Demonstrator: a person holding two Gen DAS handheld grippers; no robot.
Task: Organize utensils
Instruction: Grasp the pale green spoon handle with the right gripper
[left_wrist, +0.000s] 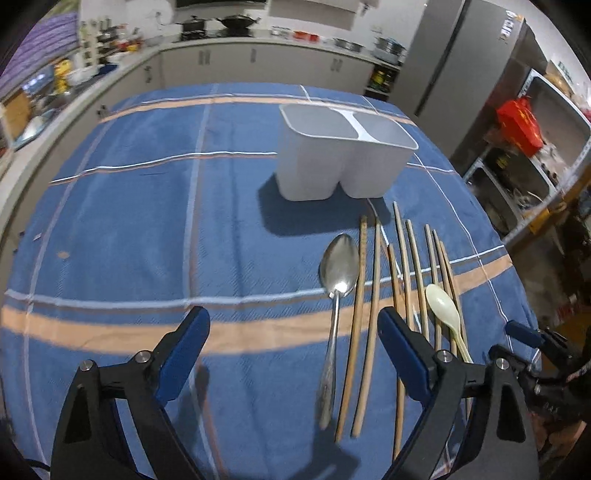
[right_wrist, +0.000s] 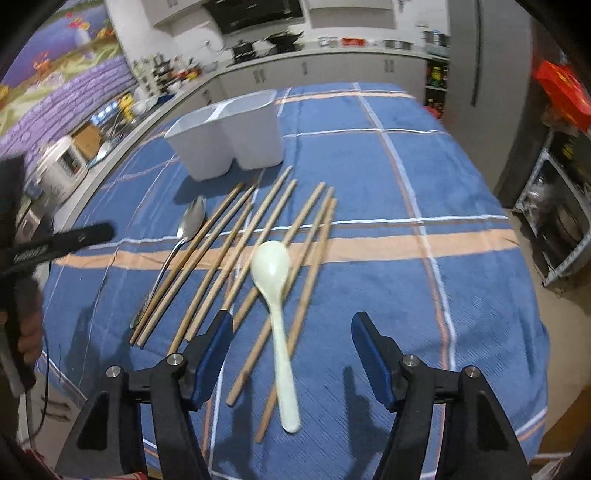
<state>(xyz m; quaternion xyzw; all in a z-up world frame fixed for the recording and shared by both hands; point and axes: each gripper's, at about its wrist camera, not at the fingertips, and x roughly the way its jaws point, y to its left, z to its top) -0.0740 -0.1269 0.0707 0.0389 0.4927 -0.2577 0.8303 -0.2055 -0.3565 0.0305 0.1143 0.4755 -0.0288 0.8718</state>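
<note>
A blue woven tablecloth (left_wrist: 147, 221) with orange and white stripes covers the whole table. On it stands a white plastic two-compartment utensil holder (left_wrist: 332, 158), upright, both compartments showing nothing inside from these views. Just in front of the holder lie several long wooden chopsticks (right_wrist: 236, 251), fanned side by side, a few crossing. A silver metal spoon (left_wrist: 338, 280) lies bowl-up at the left edge of that row, right beside the outermost chopstick. A pale cream plastic spoon (right_wrist: 275, 280) rests on top of the chopsticks toward the right of the row, handle toward the camera.

The left gripper (left_wrist: 293, 321), black with blue pads, hangs above the cloth with its fingers spread; the metal spoon's handle and two chopsticks lie below the gap, untouched. The right gripper (right_wrist: 291, 325), of the same build, also has its fingers spread, with the cream spoon's handle below the gap and not pinched.

A red box on the shelving carries yellow markings too blurred to read.
</note>
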